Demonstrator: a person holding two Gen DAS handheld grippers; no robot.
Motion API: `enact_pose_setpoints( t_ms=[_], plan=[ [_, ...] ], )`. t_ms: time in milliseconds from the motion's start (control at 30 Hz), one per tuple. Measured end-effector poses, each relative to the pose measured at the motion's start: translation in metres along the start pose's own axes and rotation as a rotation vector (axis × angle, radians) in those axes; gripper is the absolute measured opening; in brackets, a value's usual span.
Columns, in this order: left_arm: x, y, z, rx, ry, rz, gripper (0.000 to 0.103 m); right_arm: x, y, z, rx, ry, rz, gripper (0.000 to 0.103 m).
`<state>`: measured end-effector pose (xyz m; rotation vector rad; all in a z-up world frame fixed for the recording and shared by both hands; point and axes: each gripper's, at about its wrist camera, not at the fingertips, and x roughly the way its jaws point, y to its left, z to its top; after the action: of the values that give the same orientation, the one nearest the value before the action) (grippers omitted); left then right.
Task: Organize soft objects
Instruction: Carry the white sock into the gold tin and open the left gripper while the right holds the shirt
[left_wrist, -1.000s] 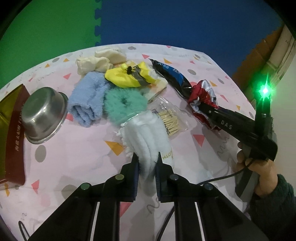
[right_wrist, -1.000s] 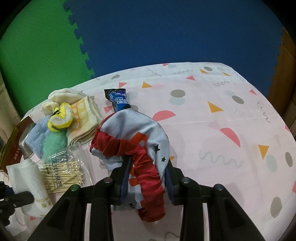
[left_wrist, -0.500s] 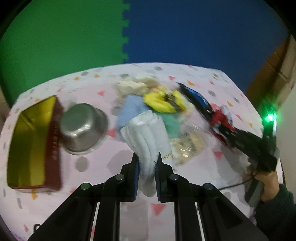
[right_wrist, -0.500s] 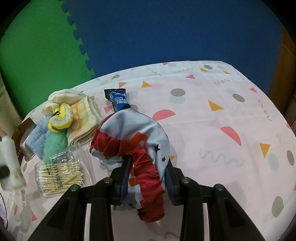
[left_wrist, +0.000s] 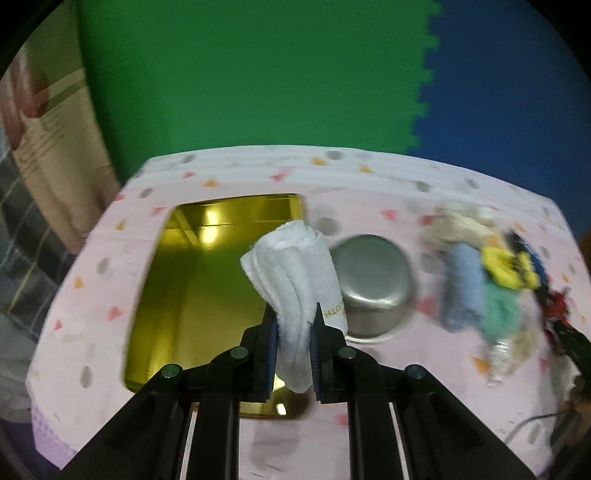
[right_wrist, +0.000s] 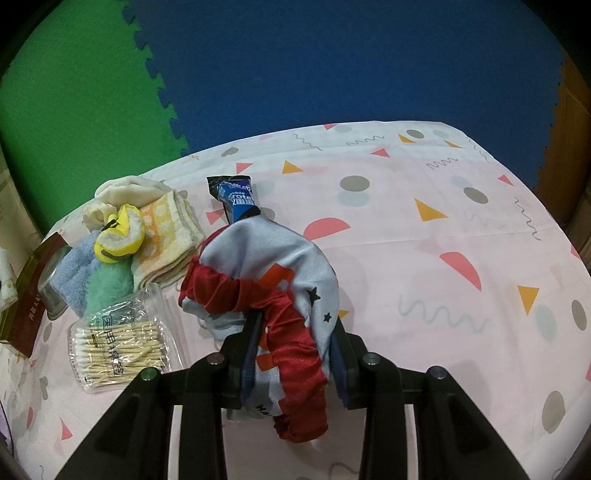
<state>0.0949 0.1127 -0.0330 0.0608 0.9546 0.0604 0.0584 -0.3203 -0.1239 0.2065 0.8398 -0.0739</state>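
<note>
From the left wrist camera, the left gripper (left_wrist: 293, 345) is clamped on a rolled white terry cloth with a printed paper band (left_wrist: 295, 273), which hangs clear of the table above the near right part of an open rectangular tin with a shiny gold inside (left_wrist: 177, 280). An upturned round steel bowl (left_wrist: 373, 280) sits just beside the tin on the pink patterned tablecloth (left_wrist: 229, 173). The step in hand looks like carrying the cloth to the tin. The next move calls for lowering the roll into the tin, clear of its wall, before the jaws part.

From the right wrist camera, the right gripper (right_wrist: 293, 358) is clamped on a bunched satin piece in pale grey with red ruffled trim (right_wrist: 273, 288), which rests low over the tablecloth. To its left lies the waiting pile: a blue fluffy cloth (right_wrist: 75, 278), a mint fluffy cloth (right_wrist: 109, 290), a folded orange-and-cream towel (right_wrist: 166, 236) and a yellow soft toy (right_wrist: 120, 236), with a clear bag of cotton swabs (right_wrist: 118, 349) and a blue snack wrapper (right_wrist: 236, 197) nearby. This piece probably goes in after the white roll.
</note>
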Motion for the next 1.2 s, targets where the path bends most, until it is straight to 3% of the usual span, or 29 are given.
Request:
enact_pose_setpoints(
  t_ms=[200, 433, 833, 933, 1100, 1200],
  plan=[
    [0.028, 0.038, 0.005, 0.024, 0.033, 0.067, 0.014, 0.001, 0.0, 0.0, -0.002, 0.002, -0.004, 0.035],
    [0.061, 0.06, 0.007, 0.031, 0.116, 0.038, 0.015, 0.001, 0.0, 0.0, -0.005, 0.004, -0.01, 0.036],
    [0.08, 0.078, 0.008, 0.03, 0.131, 0.07, 0.02, 0.002, 0.0, 0.0, -0.01, 0.006, -0.016, 0.036],
    [0.081, 0.081, 0.008, 0.026, 0.13, 0.083, 0.024, 0.002, 0.001, 0.0, -0.014, 0.007, -0.022, 0.036],
    [0.079, 0.083, 0.006, 0.016, 0.112, 0.1, 0.044, 0.002, 0.001, -0.001, -0.021, 0.008, -0.031, 0.036],
    [0.076, 0.083, 0.005, 0.015, 0.101, 0.105, 0.046, 0.002, 0.003, 0.0, -0.027, 0.009, -0.036, 0.036]
  ],
)
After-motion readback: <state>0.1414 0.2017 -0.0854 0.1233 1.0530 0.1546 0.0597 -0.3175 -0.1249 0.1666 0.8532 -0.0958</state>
